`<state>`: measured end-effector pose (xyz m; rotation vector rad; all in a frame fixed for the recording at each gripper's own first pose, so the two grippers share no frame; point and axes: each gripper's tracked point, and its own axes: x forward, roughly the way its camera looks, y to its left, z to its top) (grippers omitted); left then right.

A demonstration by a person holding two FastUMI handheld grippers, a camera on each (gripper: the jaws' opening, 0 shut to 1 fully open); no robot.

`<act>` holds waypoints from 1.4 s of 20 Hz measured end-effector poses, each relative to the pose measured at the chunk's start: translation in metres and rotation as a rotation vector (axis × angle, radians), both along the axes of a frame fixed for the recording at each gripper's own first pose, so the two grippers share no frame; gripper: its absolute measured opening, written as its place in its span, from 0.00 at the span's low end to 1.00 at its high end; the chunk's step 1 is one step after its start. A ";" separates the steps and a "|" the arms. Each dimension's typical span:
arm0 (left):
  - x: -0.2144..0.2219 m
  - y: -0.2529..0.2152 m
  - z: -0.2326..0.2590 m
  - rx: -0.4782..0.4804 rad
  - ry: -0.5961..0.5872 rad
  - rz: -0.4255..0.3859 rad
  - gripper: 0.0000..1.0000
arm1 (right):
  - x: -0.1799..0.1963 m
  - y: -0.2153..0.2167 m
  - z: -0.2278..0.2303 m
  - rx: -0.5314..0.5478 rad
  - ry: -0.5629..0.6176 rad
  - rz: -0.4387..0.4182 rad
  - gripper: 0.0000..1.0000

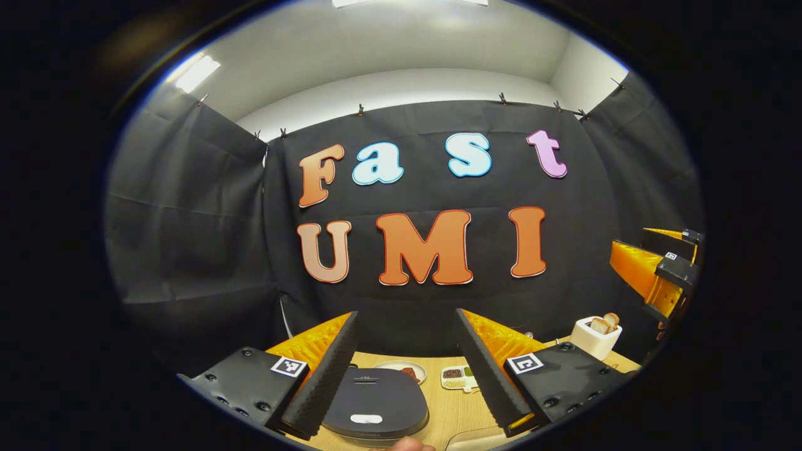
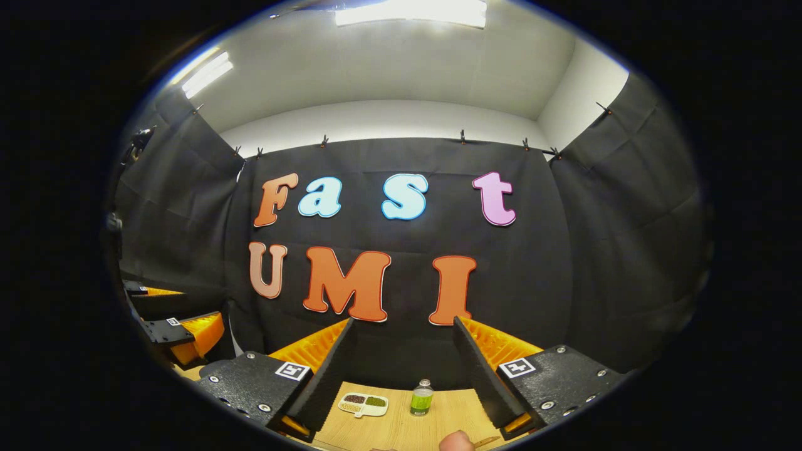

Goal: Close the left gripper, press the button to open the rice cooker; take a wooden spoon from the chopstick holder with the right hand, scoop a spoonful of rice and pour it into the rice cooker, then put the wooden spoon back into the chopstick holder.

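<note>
step: first one, button not yet pressed
left tongs: wide, rice cooker just below between them
right tongs: wide, empty
next: narrow left tongs, drop onto lid button

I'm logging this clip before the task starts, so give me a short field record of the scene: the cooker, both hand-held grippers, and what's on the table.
rice cooker: lid down, between the left fingers in the left gripper view
left hand-held gripper: open, holding nothing
right hand-held gripper: open, holding nothing
chopstick holder: white, far right, wooden utensils inside
divided dish: grains in compartments
green bottle: upright beside the dish
table: light wood
</note>
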<state>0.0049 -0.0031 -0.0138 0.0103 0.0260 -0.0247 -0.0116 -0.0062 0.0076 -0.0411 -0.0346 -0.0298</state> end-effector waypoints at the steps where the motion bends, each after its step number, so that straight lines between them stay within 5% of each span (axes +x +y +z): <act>1: 0.000 0.001 0.000 0.003 0.000 0.000 0.96 | 0.000 0.000 0.000 0.002 -0.001 -0.001 0.94; 10: 0.012 0.018 -0.009 0.011 0.057 -0.002 0.93 | -0.002 -0.019 -0.004 -0.006 0.017 -0.040 0.94; 15: 0.037 0.038 -0.034 -0.072 0.225 -0.013 0.96 | -0.002 -0.037 -0.012 -0.045 0.046 -0.080 0.95; 23: 0.058 0.051 -0.091 -0.050 0.491 0.003 0.95 | -0.012 -0.064 -0.024 -0.073 0.076 -0.138 0.95; 28: 0.058 0.060 -0.151 -0.045 0.746 0.036 0.07 | -0.017 -0.079 -0.032 -0.073 0.092 -0.172 0.95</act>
